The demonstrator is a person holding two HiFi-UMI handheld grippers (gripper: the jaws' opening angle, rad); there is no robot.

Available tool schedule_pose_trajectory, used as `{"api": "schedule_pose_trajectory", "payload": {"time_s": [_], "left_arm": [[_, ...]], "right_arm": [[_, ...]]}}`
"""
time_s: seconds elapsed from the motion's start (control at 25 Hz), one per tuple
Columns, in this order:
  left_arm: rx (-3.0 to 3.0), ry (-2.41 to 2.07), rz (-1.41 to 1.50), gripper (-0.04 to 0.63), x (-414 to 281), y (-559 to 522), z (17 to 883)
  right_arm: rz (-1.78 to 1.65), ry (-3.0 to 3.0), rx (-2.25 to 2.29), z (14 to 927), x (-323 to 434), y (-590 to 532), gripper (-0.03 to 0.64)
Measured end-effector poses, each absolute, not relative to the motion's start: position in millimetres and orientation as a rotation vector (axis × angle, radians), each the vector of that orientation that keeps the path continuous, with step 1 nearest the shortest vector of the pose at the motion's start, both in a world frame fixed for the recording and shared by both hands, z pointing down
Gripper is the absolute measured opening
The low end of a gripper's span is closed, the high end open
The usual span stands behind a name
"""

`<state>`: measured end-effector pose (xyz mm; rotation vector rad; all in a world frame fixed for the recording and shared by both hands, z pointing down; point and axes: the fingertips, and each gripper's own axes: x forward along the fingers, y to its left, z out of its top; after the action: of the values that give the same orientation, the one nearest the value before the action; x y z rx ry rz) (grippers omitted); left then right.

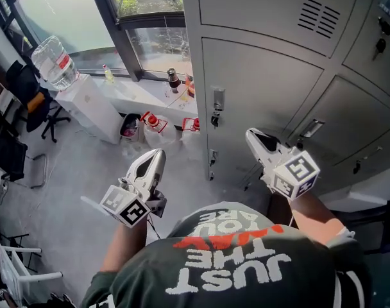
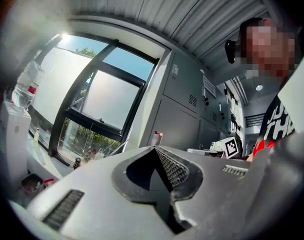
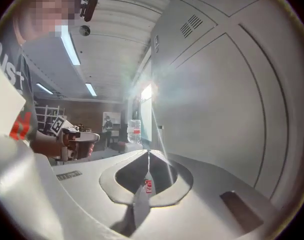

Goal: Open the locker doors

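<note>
left gripper (image 1: pixel 156 154): held lower centre, jaws closed, empty | right gripper (image 1: pixel 251 135): held right of centre, jaws closed, empty | locker doors (image 1: pixel 262 88): seen shut, upper right

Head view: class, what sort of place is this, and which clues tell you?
Probably an office's locker area: grey metal lockers, a large water bottle on a white dispenser, and a wheeled office chair.

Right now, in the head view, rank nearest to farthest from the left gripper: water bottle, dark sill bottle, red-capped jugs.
1. Red-capped jugs, on the floor just beyond the left gripper.
2. Dark sill bottle, at the window.
3. Water bottle, far left.
</note>
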<state>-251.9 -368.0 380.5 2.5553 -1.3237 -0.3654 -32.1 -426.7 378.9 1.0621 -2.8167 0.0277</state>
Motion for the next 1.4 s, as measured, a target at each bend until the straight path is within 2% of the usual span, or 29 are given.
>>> {"api": "schedule_pose_trajectory", "payload": {"time_s": [0.32,0.76,0.88,1.24,1.4], "left_arm": [[2.51,-1.394,-0.357,-0.003,-318.1,-358.9,396.8],[2.489,-1.38,-0.382,-0.003,-344.3,-360.7,404.0],[2.49,-1.367,-0.383,-0.003,-344.1,-360.3,405.3],[2.488,-1.363,-0.381,-0.003,-352.5,-356.4,411.4],[2.479,-1.362,-0.375,-0.003,-354.9,-353.7,414.7]], "right_arm": [[-0.013,-2.767,1.099,384.3,-93.7,-451.8,0.035],[-0.031,-2.671,1.226,384.7,-126.2,-488.6,0.044],[0.001,-2.652,1.266,385.7,-129.3,-495.4,0.113],[0.044,-2.585,1.364,391.3,-142.7,-506.3,0.248],[0.057,-2.546,1.425,391.1,-145.8,-512.0,0.281]]}}
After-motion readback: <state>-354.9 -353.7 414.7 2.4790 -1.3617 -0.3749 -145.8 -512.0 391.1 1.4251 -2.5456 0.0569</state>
